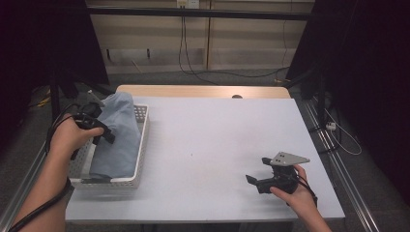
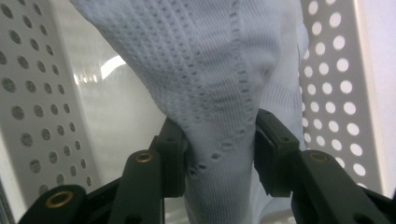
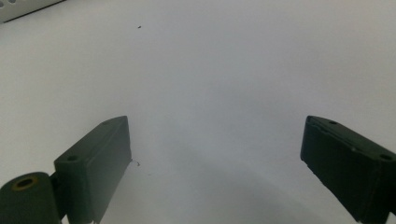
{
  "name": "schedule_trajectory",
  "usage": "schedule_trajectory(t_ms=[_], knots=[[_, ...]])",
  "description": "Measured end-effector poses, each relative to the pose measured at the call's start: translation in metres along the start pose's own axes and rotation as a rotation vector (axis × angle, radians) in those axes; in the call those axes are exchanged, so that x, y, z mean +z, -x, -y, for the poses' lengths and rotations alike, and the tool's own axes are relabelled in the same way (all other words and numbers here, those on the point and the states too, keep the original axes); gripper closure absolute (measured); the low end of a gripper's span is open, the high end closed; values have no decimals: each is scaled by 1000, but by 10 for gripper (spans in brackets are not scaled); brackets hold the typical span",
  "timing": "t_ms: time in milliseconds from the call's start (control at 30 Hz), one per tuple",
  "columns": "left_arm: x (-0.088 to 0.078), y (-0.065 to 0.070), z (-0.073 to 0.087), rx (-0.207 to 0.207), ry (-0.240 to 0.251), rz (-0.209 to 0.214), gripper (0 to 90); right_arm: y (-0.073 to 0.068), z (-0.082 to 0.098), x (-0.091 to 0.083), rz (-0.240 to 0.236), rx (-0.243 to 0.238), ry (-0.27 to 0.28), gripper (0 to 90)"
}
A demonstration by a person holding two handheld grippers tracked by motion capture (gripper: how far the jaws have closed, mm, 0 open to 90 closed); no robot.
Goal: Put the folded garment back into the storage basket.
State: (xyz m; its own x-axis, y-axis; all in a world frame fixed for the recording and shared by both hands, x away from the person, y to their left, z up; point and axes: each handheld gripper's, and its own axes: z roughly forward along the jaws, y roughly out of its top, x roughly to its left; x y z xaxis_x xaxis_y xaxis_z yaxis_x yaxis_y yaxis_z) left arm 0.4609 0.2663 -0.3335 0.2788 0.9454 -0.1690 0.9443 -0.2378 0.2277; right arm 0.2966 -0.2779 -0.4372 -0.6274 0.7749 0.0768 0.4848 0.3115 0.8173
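Observation:
A light blue knitted cloth (image 1: 117,137) lies heaped in a white perforated basket (image 1: 144,137) at the table's left side. My left gripper (image 1: 107,137) reaches into the basket from the left. In the left gripper view, a bunched fold of the cloth (image 2: 219,70) runs down between the jaws of the left gripper (image 2: 217,128) and touches both pads, with the basket wall (image 2: 336,93) behind it. My right gripper (image 1: 252,180) rests low near the table's front right, pointing left. In the right gripper view, the right gripper (image 3: 215,140) stands wide open over bare tabletop with nothing between its fingers.
The grey-white table top (image 1: 217,130) stretches between the basket and the right hand. A wooden strip (image 1: 203,91) runs along its far edge. Black curtains hang at both sides, and cables lie on the floor behind.

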Motion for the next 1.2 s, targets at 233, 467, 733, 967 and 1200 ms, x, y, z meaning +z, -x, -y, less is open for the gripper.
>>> schedule_trajectory(t_ms=[233, 467, 733, 967, 1200], knots=[[7, 1, -5, -6, -26, -26, 694, 0, 0, 0, -1, 0, -2, 84], [15, -5, 2, -3, -63, -21, 740, 0, 1, 1, -2, 1, -4, 85], [17, -11, 5, -16, -30, -34, 671, 0, 0, 1, -1, -2, -3, 84], [5, -12, 1, -17, 1, -56, 596, 0, -1, 1, -3, 0, 0, 84], [-10, -7, -8, -8, 101, -68, 540, 0, -1, 1, -3, -2, 1, 84]])
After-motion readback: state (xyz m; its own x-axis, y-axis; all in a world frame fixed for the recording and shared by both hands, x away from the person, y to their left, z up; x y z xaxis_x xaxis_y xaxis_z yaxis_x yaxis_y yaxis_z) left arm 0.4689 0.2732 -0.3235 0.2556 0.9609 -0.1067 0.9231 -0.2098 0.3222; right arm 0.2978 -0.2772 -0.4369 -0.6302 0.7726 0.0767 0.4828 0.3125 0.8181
